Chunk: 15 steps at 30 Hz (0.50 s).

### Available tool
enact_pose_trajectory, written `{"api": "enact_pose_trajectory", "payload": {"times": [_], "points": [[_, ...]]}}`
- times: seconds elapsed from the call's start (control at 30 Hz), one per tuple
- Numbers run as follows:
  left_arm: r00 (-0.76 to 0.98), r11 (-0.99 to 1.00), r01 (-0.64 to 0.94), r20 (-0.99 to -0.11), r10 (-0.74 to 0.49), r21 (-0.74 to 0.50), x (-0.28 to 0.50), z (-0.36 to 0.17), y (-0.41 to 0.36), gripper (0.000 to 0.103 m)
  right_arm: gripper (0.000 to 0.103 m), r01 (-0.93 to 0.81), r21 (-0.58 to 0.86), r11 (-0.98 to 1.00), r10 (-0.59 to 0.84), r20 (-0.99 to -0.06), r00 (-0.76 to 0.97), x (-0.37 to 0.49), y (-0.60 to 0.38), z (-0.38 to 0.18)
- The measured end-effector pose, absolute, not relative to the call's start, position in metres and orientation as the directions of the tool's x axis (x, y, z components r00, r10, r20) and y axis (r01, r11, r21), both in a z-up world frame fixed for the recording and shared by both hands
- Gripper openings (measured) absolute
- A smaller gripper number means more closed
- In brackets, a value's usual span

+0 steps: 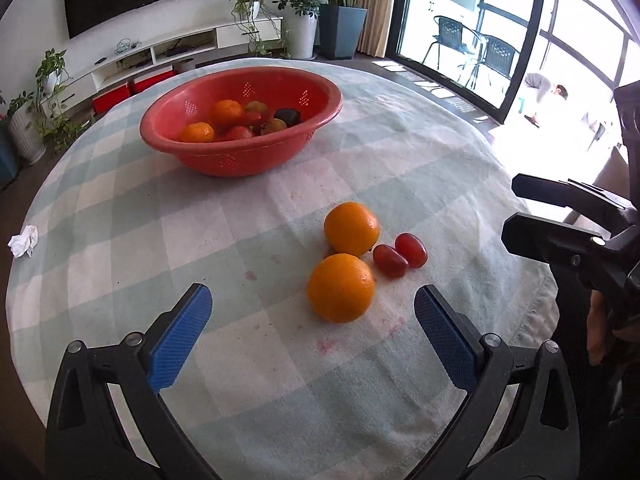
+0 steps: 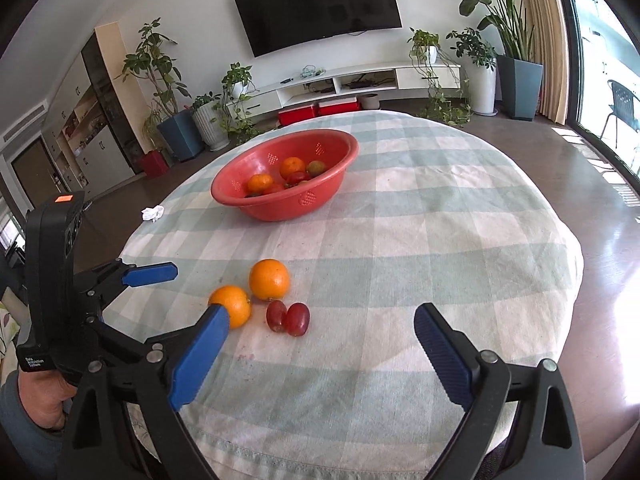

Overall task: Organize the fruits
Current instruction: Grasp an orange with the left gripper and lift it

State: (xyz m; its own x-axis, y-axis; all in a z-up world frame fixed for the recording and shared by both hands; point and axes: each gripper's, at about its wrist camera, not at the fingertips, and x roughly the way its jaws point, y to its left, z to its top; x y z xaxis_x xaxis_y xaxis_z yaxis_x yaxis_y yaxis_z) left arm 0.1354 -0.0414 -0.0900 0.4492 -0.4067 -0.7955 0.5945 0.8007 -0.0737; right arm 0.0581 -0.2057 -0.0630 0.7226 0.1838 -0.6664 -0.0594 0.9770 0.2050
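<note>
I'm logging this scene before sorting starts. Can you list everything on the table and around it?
Oranges: two, orange, loose on the tablecloth, side by side.
Grapes: two, red, touching, beside the oranges.
Bowl: one, red, far side of table, holding oranges and other fruit.
Tablecloth: one, pale green and white check, covering the table.
Tissue: one, white, crumpled, at the table's left edge.
Television: one, black, on the wall.
Potted plants: several, green, along the wall.
Left hand-held gripper: open, blue pads, near the oranges.
Right hand-held gripper: open, blue pads.
</note>
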Motion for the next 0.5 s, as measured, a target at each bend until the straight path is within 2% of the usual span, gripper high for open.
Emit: {"api": "enact_pose_trajectory", "payload": {"times": [0.1, 0.17, 0.37, 0.47, 0.5], "points": [[0.419, 0.771, 0.634, -0.806, -0.417, -0.069, 0.138, -0.094, -0.045, 0.102, 0.096, -0.067, 0.208, 0.976, 0.191, -0.66, 0.727, 0.055, -0.207, -0.061], [0.401, 0.758, 0.647, -0.807, -0.433, -0.085, 0.141, -0.096, -0.046, 0.1, 0.091, -0.066, 0.213, 0.975, 0.193, -0.656, 0.73, 0.055, -0.209, -0.061], [0.361, 0.732, 0.672, -0.813, -0.458, -0.114, 0.145, -0.103, -0.054, 0.082, 0.082, -0.063, 0.222, 0.973, 0.198, -0.669, 0.717, 0.057, -0.21, -0.067], [0.347, 0.724, 0.678, -0.813, -0.468, -0.128, 0.145, -0.104, -0.057, 0.058, 0.078, -0.066, 0.218, 0.974, 0.199, -0.671, 0.714, 0.058, -0.209, -0.068], [0.345, 0.724, 0.677, -0.815, -0.466, -0.128, 0.145, -0.105, -0.058, 0.045, 0.077, -0.067, 0.218, 0.974, 0.199, -0.671, 0.714, 0.057, -0.208, -0.067]]}}
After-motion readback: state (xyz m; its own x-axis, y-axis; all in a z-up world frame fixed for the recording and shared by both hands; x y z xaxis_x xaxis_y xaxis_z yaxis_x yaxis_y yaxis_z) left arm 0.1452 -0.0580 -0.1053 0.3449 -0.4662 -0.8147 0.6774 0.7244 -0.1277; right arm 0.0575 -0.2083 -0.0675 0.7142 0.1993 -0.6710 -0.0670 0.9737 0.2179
